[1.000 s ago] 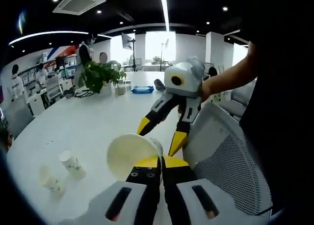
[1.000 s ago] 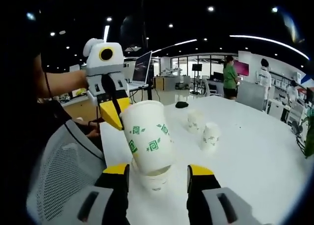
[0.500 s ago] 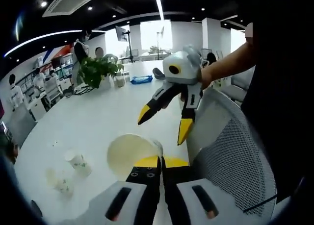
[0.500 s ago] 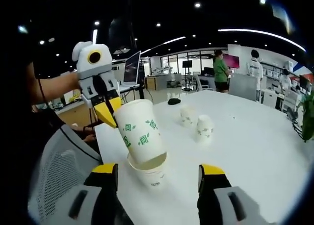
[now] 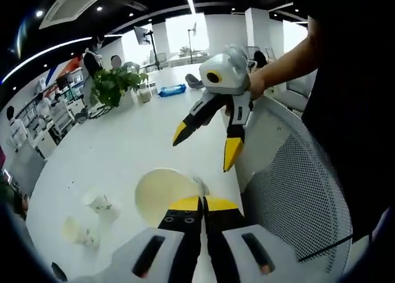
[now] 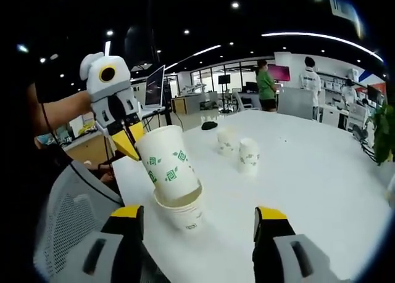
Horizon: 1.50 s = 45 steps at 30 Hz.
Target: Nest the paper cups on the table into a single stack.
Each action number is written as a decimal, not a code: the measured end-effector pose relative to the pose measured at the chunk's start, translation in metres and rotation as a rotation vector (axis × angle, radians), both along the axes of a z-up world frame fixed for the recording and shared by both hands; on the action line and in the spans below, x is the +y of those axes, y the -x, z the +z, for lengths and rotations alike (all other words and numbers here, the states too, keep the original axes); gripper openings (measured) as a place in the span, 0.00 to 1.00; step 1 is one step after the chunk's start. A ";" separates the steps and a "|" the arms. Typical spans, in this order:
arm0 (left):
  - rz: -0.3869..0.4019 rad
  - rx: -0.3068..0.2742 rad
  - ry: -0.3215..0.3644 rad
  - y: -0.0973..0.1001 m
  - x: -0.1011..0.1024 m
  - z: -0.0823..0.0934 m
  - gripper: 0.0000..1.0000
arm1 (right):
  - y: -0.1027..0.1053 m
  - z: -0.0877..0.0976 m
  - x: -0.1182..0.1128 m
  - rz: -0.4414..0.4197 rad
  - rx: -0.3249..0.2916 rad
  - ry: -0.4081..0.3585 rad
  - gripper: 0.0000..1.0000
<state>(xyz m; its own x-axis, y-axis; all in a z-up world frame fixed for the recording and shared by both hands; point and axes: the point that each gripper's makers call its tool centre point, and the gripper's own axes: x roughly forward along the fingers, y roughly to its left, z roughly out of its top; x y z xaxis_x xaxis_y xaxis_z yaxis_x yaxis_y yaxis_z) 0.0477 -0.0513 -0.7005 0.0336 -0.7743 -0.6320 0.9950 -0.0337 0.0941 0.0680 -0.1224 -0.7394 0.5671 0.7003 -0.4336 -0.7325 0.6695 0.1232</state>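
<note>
**Upper cup seated in lower cup, left gripper clamped**

Left gripper [image 6: 131, 148] pinches the rim of the upper cup [image 6: 168, 164], tilted and partly nested in the lower cup [image 6: 183, 212] on the table [image 6: 308, 190]. Right gripper [image 6: 197, 218] jaws spread wide, holding nothing. Two loose cups [image 6: 239, 150] stand farther off.

No words, brand names or numbers can be read in either view. The white paper cup [image 6: 168, 164] pinched by the left gripper [image 6: 131, 146] carries only small green square-spiral marks, not lettering. The lower white paper cup [image 6: 185, 214] it sits in bears a small dark mark near its base, too blurred to read.
</note>
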 end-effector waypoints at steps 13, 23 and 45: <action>-0.050 -0.032 -0.078 0.003 -0.011 -0.020 0.00 | 0.004 -0.004 -0.002 -0.007 0.017 0.004 0.71; -0.048 -0.016 -0.125 0.001 -0.016 -0.038 0.01 | 0.005 -0.007 -0.001 -0.010 0.022 0.010 0.69; -0.006 0.070 -0.080 0.003 -0.024 -0.045 0.00 | 0.007 -0.012 -0.004 -0.032 0.036 0.008 0.68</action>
